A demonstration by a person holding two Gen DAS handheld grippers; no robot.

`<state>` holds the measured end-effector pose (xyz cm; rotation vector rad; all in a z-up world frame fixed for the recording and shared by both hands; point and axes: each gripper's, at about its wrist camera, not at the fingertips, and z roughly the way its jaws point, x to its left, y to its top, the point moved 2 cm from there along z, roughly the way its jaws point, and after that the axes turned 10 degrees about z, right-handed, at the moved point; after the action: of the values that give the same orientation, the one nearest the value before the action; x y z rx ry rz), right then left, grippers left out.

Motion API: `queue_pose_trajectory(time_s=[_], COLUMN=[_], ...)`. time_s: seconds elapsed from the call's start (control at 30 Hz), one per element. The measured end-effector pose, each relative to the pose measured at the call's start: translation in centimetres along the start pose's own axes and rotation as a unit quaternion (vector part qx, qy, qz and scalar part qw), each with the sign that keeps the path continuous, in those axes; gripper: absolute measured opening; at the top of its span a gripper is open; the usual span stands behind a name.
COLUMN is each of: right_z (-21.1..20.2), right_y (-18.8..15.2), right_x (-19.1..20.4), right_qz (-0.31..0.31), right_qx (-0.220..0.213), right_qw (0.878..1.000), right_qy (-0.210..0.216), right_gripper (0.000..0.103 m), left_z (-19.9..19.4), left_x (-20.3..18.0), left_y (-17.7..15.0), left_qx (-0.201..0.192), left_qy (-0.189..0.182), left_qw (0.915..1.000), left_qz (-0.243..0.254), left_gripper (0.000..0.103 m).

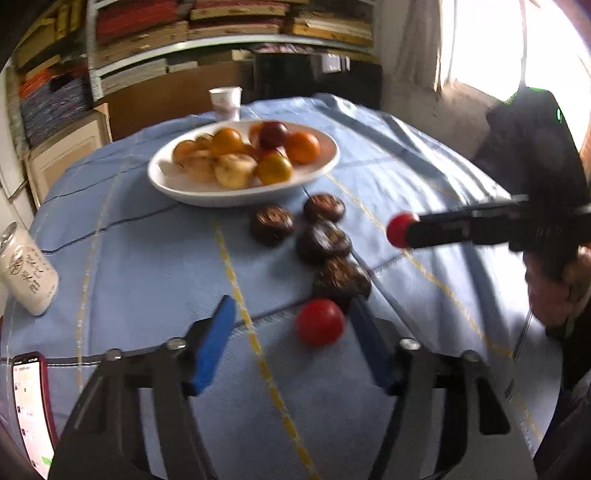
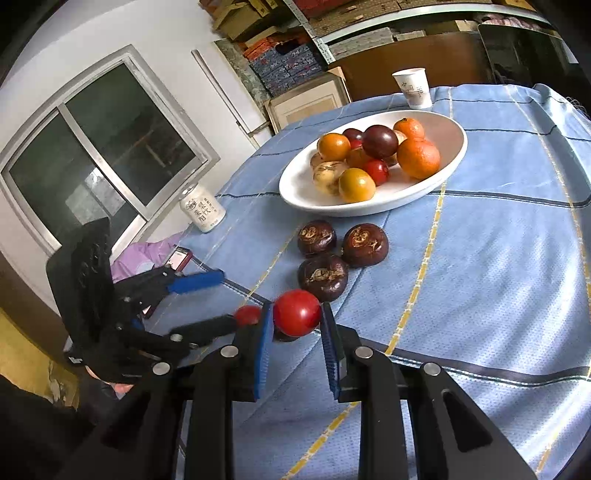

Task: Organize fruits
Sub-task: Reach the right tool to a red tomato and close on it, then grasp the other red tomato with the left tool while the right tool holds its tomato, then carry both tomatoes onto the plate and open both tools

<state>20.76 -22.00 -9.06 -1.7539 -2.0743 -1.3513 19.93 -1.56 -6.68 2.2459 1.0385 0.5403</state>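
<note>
A round table is covered by a blue checked cloth (image 2: 498,258) with yellow and dark lines. A white dish (image 2: 448,127) of mixed fruit is set toward its far side, four dark fruits (image 2: 365,244) are grouped before it, and a paper cup (image 2: 413,88), a can (image 2: 203,207) and a phone (image 1: 31,410) are placed near the edges. Stacked shelves (image 1: 221,33) and a window (image 2: 99,155) are seen behind. A red fruit (image 2: 296,312) is clamped by the right gripper (image 2: 296,321). The left gripper (image 1: 291,314) is spread apart, with a second red fruit (image 1: 320,322) lying loose between its fingers.
</note>
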Motion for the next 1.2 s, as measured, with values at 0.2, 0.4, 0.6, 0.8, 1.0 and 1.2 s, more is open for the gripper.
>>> queue_pose_trajectory(time_s=[0.2,0.4,0.6,0.8,1.0,1.2], right_z=[0.3,0.5,0.4,0.3,0.2,-0.1], right_y=[0.1,0.1,0.1,0.1,0.1,0.4], right_x=[0.0,0.0,-0.1,-0.1,-0.2,-0.3], right_qz=[-0.001,0.0,0.001,0.001,0.0,0.007], right_qx=[0.004,0.005,0.003,0.002,-0.002,-0.007], right_qw=[1.0,1.0,1.0,1.0,1.0,1.0], right_qy=[-0.005,-0.006,-0.007,-0.009,-0.011,-0.004], right_gripper=[0.027,0.027,0.027,0.027,0.027,0.027], left_z=[1.1,1.6,2.0,2.4,2.5,1.7], left_x=[-0.9,-0.9,-1.1,-1.1,-1.1,-0.7], left_y=[-0.1,-0.1,-0.1,-0.2,-0.2,0.2], left_qx=[0.016,0.026,0.032,0.04,0.039,0.025], left_qy=[-0.009,-0.015,-0.026,-0.033,-0.03,-0.029], left_qw=[0.9997,0.9994,0.999,0.9986,0.9987,0.9992], left_qz=[0.014,0.015,0.016,0.013,0.014,0.003], left_gripper=[0.053,0.046,0.033,0.03,0.029,0.029])
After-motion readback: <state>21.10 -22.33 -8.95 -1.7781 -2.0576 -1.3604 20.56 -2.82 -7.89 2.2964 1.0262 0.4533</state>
